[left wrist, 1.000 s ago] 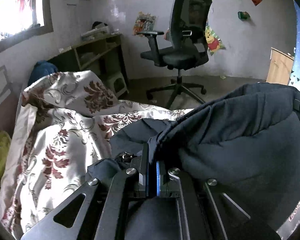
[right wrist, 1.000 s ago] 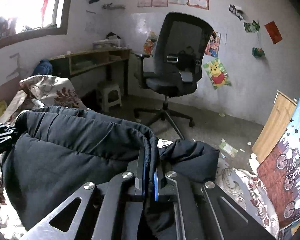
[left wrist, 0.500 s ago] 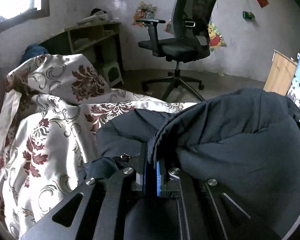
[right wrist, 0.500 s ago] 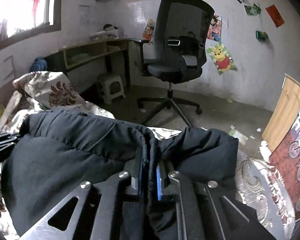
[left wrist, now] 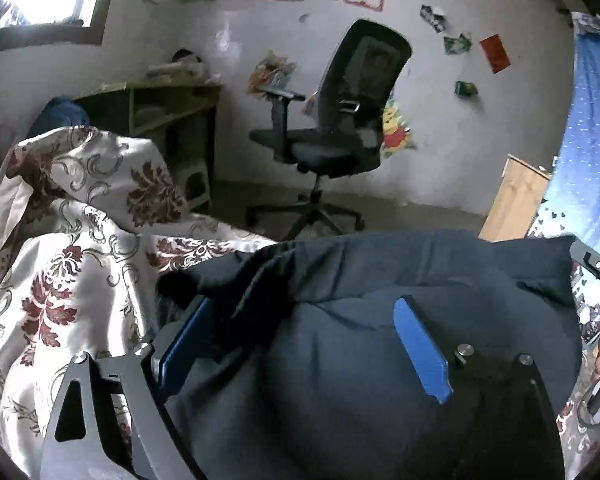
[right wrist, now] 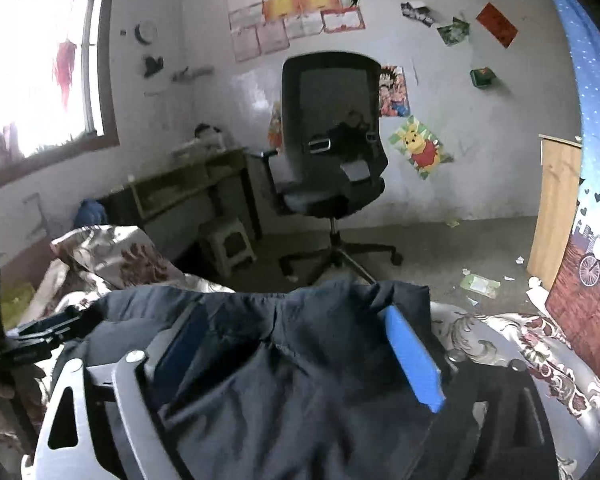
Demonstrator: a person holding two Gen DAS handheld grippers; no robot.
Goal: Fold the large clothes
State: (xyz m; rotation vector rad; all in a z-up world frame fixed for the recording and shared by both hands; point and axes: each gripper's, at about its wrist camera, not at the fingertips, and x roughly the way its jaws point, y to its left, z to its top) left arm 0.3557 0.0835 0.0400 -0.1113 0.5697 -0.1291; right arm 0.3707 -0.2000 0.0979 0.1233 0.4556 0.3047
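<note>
Both grippers have just been opening. Left gripper (left wrist: 300, 336): jaws spread wide, blue pads apart, the dark jacket (left wrist: 380, 300) bunched between them but not pressed. Right gripper (right wrist: 296, 344): same, jaws wide, cloth lying loose between the pads. Nothing is pinched on either side.

Jacket location: heaped on the flowered bedspread (left wrist: 72, 248), filling the lower half of both wrist views. In the left view its folded edge runs from about 9 o'clock of the gripper across to 2 o'clock; the bedspread shows at 9 to 11 o'clock. In the right view the jacket sits at centre, bedspread at 3 o'clock and again at 9 o'clock, where the other gripper's frame is visible.

Reading: the two grippers sit at opposite ends of the same folded edge, which suggests the edge was carried over and is being laid down here. Wide jaws fit a release, letting the padded cloth settle under its own weight.

Judgement: one fold looks placed. The jacket is thick and springy, so the fold may lift. Next likely need: back out without dragging cloth, then re-grip for the next fold.

Background: office chair (right wrist: 328, 152) at 12 o'clock, desk (right wrist: 188, 184) at 10 o'clock, both well apart from the bed.
</note>
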